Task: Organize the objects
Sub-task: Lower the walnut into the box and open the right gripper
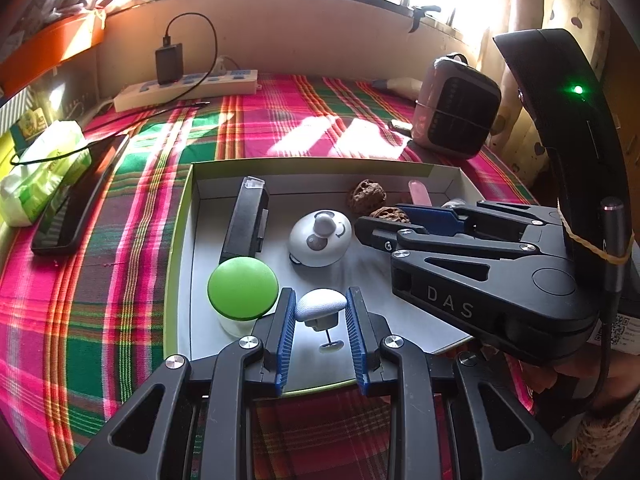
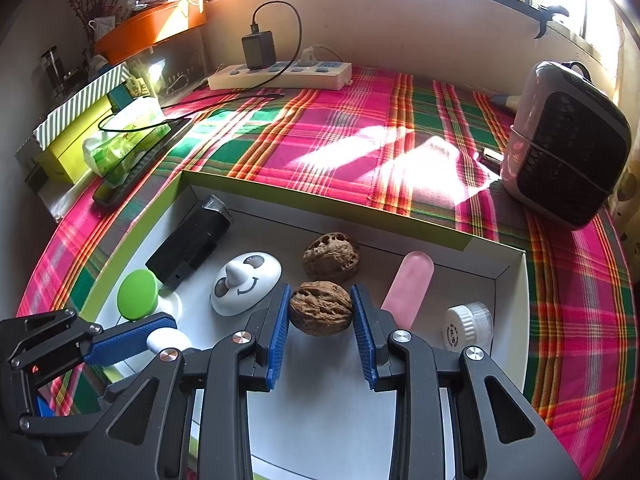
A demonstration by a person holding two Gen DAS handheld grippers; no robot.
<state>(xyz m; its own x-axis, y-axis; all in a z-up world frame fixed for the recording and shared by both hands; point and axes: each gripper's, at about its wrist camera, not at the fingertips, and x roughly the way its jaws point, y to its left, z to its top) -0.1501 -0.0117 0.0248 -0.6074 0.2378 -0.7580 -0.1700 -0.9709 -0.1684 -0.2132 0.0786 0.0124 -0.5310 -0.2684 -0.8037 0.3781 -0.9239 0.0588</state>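
The left tongs [image 1: 320, 308] are clamped on a small white mushroom-shaped piece [image 1: 320, 305], its pale cap pinched between the blue ribbed pads [image 1: 285, 332]; it hangs above the floor of the shallow white box [image 1: 360, 276], with a thin stem and a small disc showing below it. The right tongs [image 2: 320, 308] are gripping a brown walnut [image 2: 321, 307] between their blue pads [image 2: 279, 330], and the nut is held clear of the box floor. In the left wrist view the right tongs reach in from the right over the box, with a walnut partly hidden by their tip.

Just left of the left tongs, a white jar with a green lid [image 1: 242, 294] stands in the box. Beyond it a black rectangular device [image 1: 245, 226] lies lengthwise along the left wall. Near the middle sits a white domed toy with a panda-like face [image 2: 245, 282]. Past the held nut a second walnut [image 2: 331, 257] rests near the far wall. To its right a pink oblong piece [image 2: 409, 290] lies tilted, and beside that a small clear pot with a white screw cap [image 2: 466, 326] lies on its side.

The box has green outer sides and rests on a worktop covered by a pink, green and orange checked cloth [image 2: 344, 140]. Further off on the left lie a dark phone [image 1: 76, 204] and a green tissue pack [image 1: 40, 172]. On the right stands a small pink and black heater [image 2: 564, 144]. At the far wall a white power strip [image 2: 280, 74] carries a black charger [image 2: 258, 50].
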